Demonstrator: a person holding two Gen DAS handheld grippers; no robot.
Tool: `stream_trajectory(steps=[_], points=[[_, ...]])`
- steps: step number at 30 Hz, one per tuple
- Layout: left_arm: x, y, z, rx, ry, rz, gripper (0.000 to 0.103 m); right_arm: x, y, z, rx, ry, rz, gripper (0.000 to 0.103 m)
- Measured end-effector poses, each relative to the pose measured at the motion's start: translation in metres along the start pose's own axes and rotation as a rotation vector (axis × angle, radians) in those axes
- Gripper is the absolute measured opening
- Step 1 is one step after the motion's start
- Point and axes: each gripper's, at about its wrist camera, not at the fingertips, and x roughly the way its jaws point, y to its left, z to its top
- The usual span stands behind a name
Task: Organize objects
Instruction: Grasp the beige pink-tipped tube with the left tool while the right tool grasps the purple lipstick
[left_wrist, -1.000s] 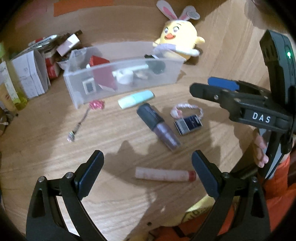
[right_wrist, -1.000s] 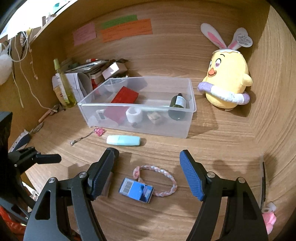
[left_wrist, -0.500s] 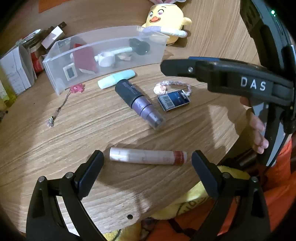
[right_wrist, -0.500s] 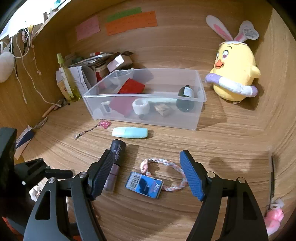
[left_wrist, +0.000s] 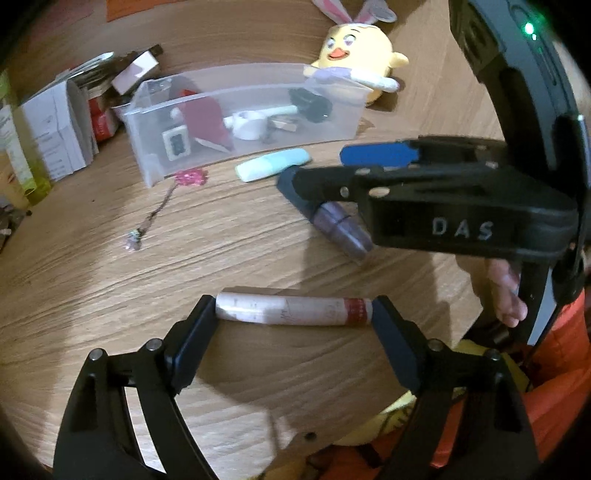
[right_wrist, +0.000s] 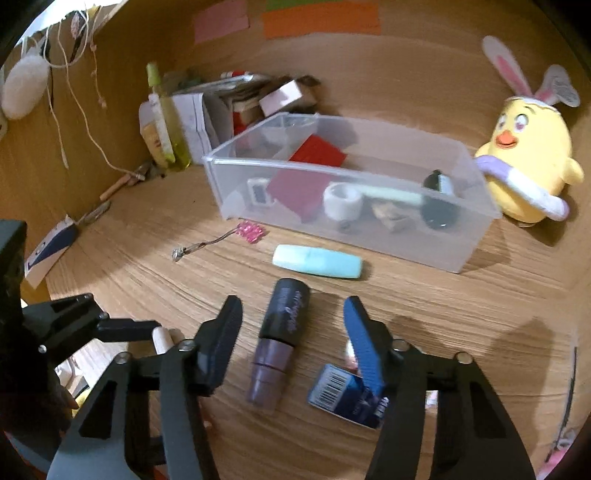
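A pale tube (left_wrist: 293, 312) lies crosswise at lower centre of the left view, its ends at the fingertips of the left tongs (left_wrist: 293, 317); whether they grip it I cannot tell. The right tongs (right_wrist: 291, 332) stand apart astride a purple bottle (right_wrist: 280, 339) on the tabletop (right_wrist: 461, 306), below the clear bin (right_wrist: 369, 229).

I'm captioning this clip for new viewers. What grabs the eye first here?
The yellow chick plush with bunny ears, right of the clear bin. Up front, the left gripper brackets a pale tube end to end, and the right gripper straddles a purple bottle.
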Motion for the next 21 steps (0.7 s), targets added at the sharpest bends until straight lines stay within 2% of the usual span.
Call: stream_trajectory(steps=[10, 12, 13, 14, 21], points=[[-0.005, 0.044, 0.005, -0.135, -0.018, 0.012, 0.084, 0.025, 0.001, -0.002, 0.012, 0.097, 0.015, 0.044], [-0.007, 0.050, 0.006, -0.160, -0.024, 0.014, 0.084, 0.027, 0.001, -0.003, 0.008, 0.105, 0.015, 0.028], [-0.008, 0.054, 0.008, -0.175, -0.030, 0.016, 0.084, 0.028, 0.002, -0.002, 0.008, 0.108, 0.019, 0.027], [-0.008, 0.055, 0.009, -0.183, -0.036, 0.019, 0.084, 0.028, 0.002, -0.002, 0.009, 0.108, 0.028, 0.024], [-0.022, 0.063, 0.024, -0.216, -0.103, 0.034, 0.084, 0.016, -0.004, 0.001, 0.036, 0.053, 0.033, 0.024]])
